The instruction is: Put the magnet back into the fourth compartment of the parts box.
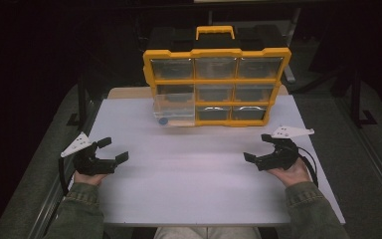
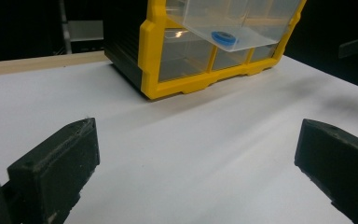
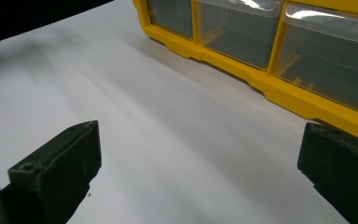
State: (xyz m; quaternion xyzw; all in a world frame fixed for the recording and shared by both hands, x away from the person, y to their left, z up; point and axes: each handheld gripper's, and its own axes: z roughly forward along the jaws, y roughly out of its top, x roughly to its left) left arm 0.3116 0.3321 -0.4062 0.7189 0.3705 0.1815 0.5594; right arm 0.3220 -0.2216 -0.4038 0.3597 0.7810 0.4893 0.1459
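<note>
Both your left gripper (image 1: 113, 149) and right gripper (image 1: 256, 147) sit wide open, holding nothing; the clear drawer (image 1: 174, 109) sticks out of the yellow box (image 1: 218, 53), blue ring (image 2: 223, 37) inside; I think you reach there next.

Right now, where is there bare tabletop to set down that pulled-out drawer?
The widest free patch is the white tabletop between the left gripper and right gripper, in front of the yellow organizer. It is crowded at the back left, where the clear drawer with the blue ring sticks out.

No lettering, label, brand or number can be read anywhere, including the yellow organizer (image 1: 217, 79).
</note>
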